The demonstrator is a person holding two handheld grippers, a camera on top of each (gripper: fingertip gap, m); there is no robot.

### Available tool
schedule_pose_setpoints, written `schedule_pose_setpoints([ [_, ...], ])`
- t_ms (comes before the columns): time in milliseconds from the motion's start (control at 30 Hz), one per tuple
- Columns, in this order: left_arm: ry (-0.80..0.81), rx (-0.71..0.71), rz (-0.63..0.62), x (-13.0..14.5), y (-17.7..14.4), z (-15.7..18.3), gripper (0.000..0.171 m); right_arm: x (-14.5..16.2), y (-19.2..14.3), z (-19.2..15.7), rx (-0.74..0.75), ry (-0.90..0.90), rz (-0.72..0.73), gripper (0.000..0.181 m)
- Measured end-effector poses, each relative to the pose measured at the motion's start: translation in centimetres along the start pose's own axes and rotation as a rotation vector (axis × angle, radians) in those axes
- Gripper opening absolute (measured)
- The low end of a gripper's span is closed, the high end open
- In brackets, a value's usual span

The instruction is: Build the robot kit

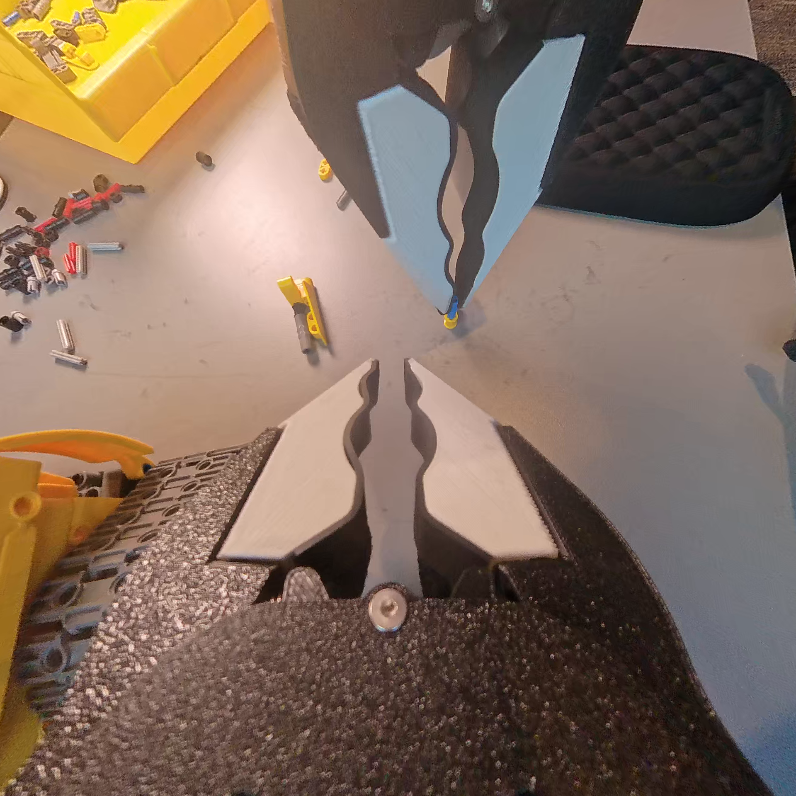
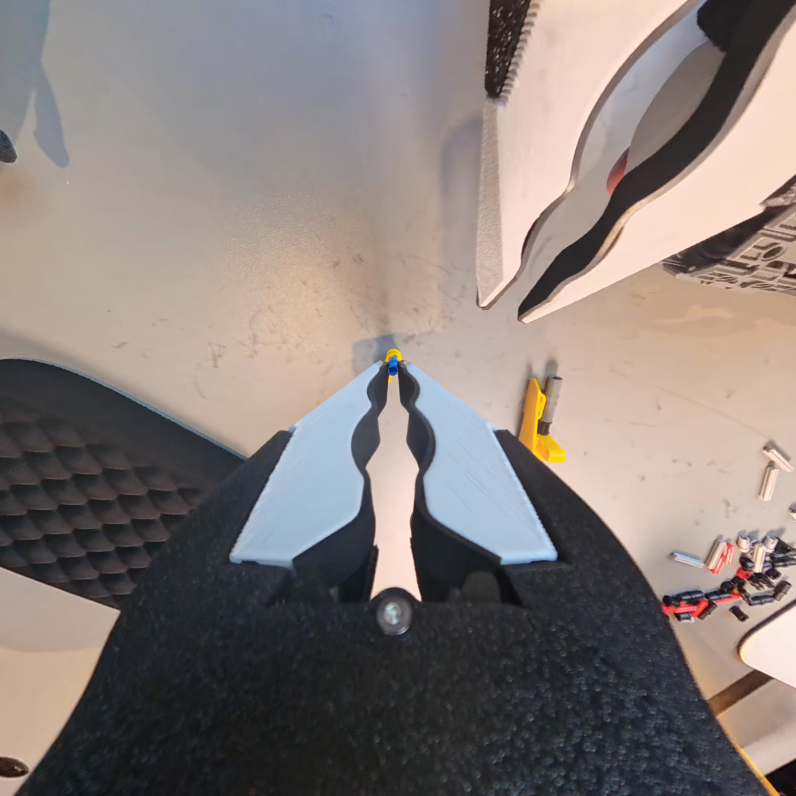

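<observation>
Blue pin (image 2: pixel 392 368) with a small yellow piece (image 2: pixel 392 355) on its end sits pinched between the tips of the right tool (image 2: pixel 391 366), closed tight on it, yellow end touching the desk (image 2: pixel 215 215). In the left wrist view same pin (image 1: pixel 453 305) and yellow piece (image 1: pixel 449 321) show under the right tool (image 1: pixel 451 306). Left tool (image 1: pixel 391 364) just beside, tips apart by a narrow gap, holding nothing. Near it a yellow beam with a grey axle (image 1: pixel 306 316) lies flat. Farther left a loose heap of black, red and grey pins (image 1: pixel 47 250). Yellow tray (image 1: pixel 129 73) at top left holds mixed parts, cut off by the frame. Yellow and grey model (image 1: pixel 51 538) at left edge mostly hidden behind the tool body. Black quilted pad (image 1: pixel 672 138) beyond, partly covered.
</observation>
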State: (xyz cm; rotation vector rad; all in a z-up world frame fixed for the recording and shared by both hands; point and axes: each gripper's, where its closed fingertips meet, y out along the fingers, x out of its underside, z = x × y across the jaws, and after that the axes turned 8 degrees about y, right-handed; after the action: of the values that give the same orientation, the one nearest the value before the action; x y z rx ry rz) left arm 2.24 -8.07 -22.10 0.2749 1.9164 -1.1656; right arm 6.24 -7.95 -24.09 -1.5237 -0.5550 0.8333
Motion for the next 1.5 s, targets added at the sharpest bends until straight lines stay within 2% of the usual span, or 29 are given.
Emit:
schedule_pose_setpoints([
  [233,0.001,0.000,-0.006,0.1,0.1,0.0,0.010,0.1,0.6,0.0,-0.007,-0.033,-0.041,0.004],
  [667,0.009,0.005,-0.026,0.3,0.3,0.3,0.009,0.1,0.7,-0.2,-0.052,0.059,-0.017,0.004],
  [1167,0.029,0.017,-0.039,0.5,0.7,0.9,0.014,0.4,0.5,0.0,0.027,0.073,0.035,0.005],
  [1333,0.036,0.036,-0.026,0.2,0.7,1.3,0.017,0.3,0.6,-0.2,0.002,0.109,0.033,0.004],
  [1467,0.038,0.057,0.004,-0.3,0.5,1.6,0.021,0.3,0.4,-0.1,0.044,0.114,0.096,0.004],
  [1500,0.031,0.070,0.019,-0.6,0.4,1.8,0.022,-0.3,0.0,-0.1,0.048,0.135,0.159,0.004],
])
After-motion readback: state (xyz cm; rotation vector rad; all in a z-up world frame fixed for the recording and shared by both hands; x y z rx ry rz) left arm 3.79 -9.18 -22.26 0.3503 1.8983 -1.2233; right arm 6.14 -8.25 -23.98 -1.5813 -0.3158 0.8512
